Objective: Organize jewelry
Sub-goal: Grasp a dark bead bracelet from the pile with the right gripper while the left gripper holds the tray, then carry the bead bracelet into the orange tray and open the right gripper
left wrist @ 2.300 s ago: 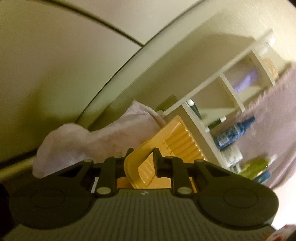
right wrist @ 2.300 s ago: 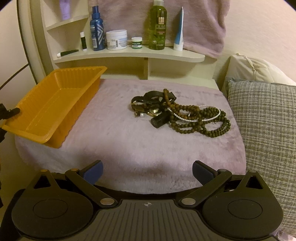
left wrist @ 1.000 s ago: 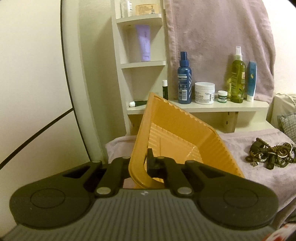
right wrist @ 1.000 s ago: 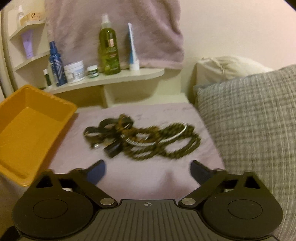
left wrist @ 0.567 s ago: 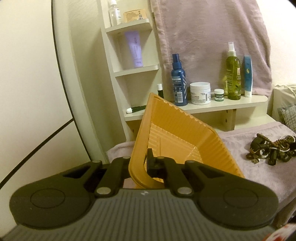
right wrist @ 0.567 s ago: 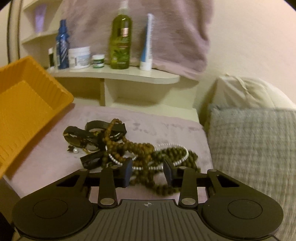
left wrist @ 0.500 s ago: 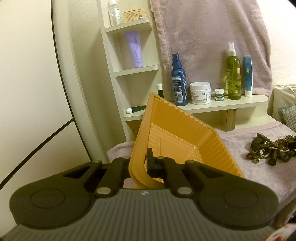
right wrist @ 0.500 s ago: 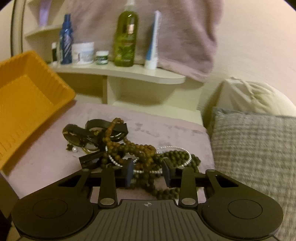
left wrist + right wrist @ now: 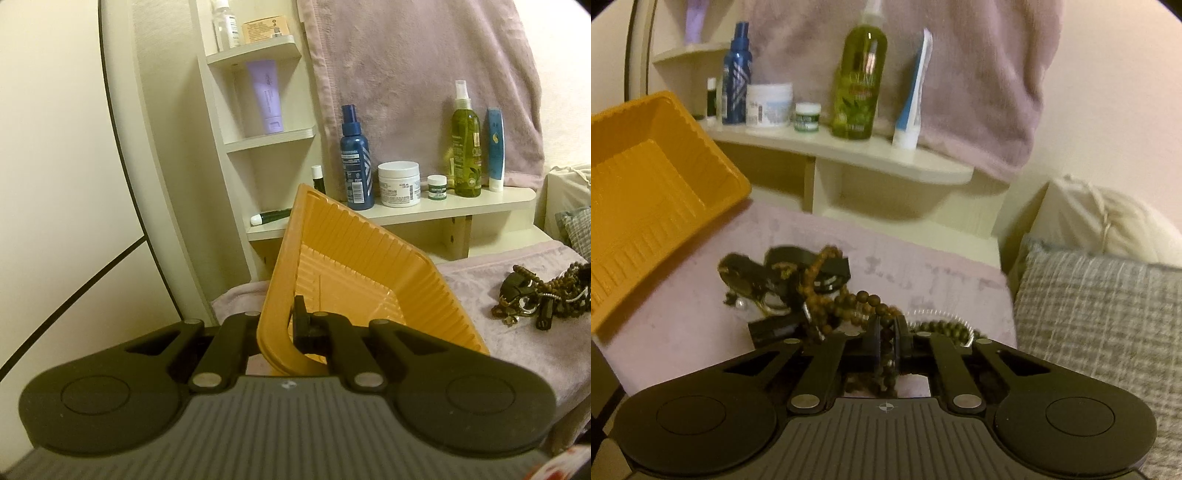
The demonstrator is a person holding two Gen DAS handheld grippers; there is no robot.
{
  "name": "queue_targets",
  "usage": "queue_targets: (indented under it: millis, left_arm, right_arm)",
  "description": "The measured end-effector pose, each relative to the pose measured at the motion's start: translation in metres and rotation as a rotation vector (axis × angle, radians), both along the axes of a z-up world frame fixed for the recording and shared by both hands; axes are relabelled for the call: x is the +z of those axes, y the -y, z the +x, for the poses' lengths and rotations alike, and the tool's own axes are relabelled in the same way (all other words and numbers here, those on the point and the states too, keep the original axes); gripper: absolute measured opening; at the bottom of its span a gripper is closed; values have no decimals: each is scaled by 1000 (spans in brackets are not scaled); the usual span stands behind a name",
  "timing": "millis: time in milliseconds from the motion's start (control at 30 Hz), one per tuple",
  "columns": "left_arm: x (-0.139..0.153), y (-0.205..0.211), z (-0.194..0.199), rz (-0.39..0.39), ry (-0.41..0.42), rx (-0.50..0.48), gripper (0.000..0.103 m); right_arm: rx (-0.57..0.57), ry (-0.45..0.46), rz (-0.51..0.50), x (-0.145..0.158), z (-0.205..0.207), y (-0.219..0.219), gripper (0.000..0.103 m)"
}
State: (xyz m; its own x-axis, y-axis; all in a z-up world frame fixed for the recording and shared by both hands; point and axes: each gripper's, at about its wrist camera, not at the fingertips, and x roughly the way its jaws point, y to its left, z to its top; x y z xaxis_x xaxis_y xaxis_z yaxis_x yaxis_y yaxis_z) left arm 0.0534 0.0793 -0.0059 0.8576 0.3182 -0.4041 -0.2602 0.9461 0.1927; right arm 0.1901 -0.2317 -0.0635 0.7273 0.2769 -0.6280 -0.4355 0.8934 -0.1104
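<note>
My left gripper (image 9: pixel 277 325) is shut on the near rim of an orange ribbed plastic tray (image 9: pixel 354 273), held tilted over the left end of a pink fluffy mat (image 9: pixel 509 354). The tray also shows at the left of the right wrist view (image 9: pixel 653 192). A tangled pile of jewelry (image 9: pixel 798 284), with brown bead strands, a pearl strand and dark pieces, lies on the mat (image 9: pixel 923 269); it shows at the far right of the left wrist view (image 9: pixel 535 295). My right gripper (image 9: pixel 886 341) is shut on a brown bead strand (image 9: pixel 875 306) at the pile's near edge.
A cream shelf (image 9: pixel 424 210) behind the mat carries a blue spray bottle (image 9: pixel 356 162), a white jar (image 9: pixel 399 182), a green bottle (image 9: pixel 858 79) and a blue tube (image 9: pixel 912 96). A pink towel (image 9: pixel 979 74) hangs above. A grey checked cushion (image 9: pixel 1108 325) borders the mat's right side.
My right gripper has come down onto the jewelry pile and its jaws have closed from wide open onto the brown beads. The left gripper keeps its hold on the tray, almost still.
</note>
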Motion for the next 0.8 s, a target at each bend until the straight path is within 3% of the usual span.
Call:
queue_targets:
  millis: [300, 433, 600, 800]
  left_arm:
    - [-1, -1, -1, -14, -4, 0, 4]
    - [-3, -2, -2, -19, -7, 1, 4]
    - [-2, -2, -3, -24, -5, 0, 4]
    - [-2, -5, -2, -41, -3, 2, 4]
  right_arm:
    - [82, 51, 86, 52, -16, -27, 7]
    - [167, 14, 167, 69, -22, -54, 7]
    - [258, -45, 240, 73, -29, -95, 7]
    - [337, -111, 258, 59, -36, -135, 7]
